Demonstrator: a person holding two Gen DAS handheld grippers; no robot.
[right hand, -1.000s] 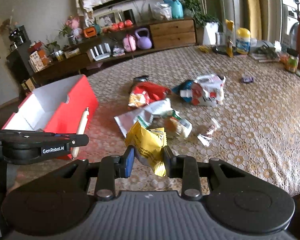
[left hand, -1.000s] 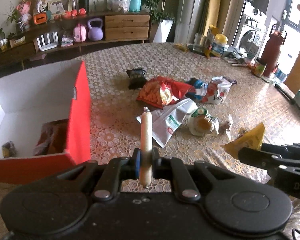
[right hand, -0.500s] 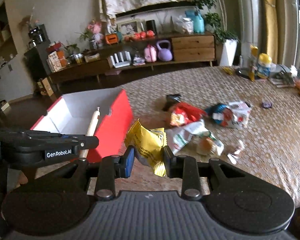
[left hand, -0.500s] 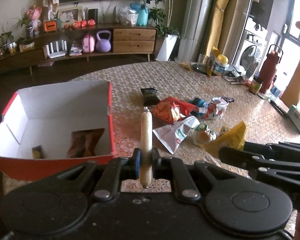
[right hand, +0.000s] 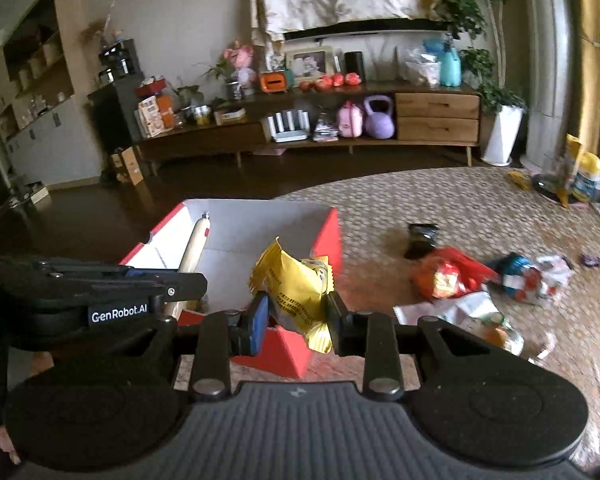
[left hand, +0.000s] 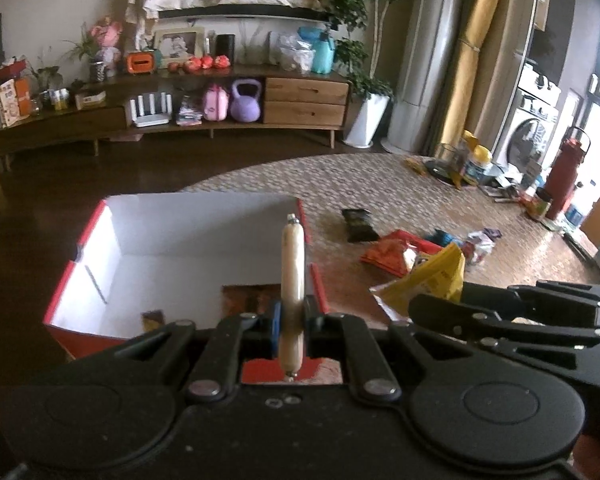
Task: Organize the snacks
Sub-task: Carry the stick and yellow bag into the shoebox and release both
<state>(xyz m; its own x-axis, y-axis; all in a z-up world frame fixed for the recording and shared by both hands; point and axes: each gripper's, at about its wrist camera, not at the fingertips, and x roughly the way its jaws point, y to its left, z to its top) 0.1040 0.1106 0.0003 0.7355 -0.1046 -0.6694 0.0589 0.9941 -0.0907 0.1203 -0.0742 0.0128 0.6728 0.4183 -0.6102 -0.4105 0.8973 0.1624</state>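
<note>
Left tongs [left hand: 291,316] pinching a pale sausage stick [left hand: 292,276] upright, hanging over the red box [left hand: 80,248] at 12 o'clock. Right tongs [right hand: 296,320] clamping a yellow snack bag [right hand: 296,284] above the box's near corner. Lying loose on the patterned bench [right hand: 480,208] at 2 o'clock: a red chip bag [right hand: 444,276], a black packet [right hand: 422,236], a white wrapper [right hand: 456,308].

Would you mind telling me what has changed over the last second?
Both grippers rose and swung from the snack pile toward the red box, now right before them. The left gripper still clamps the sausage; the right gripper still clamps the yellow packet. Nothing was let go, and the loose snacks lie as before.
</note>
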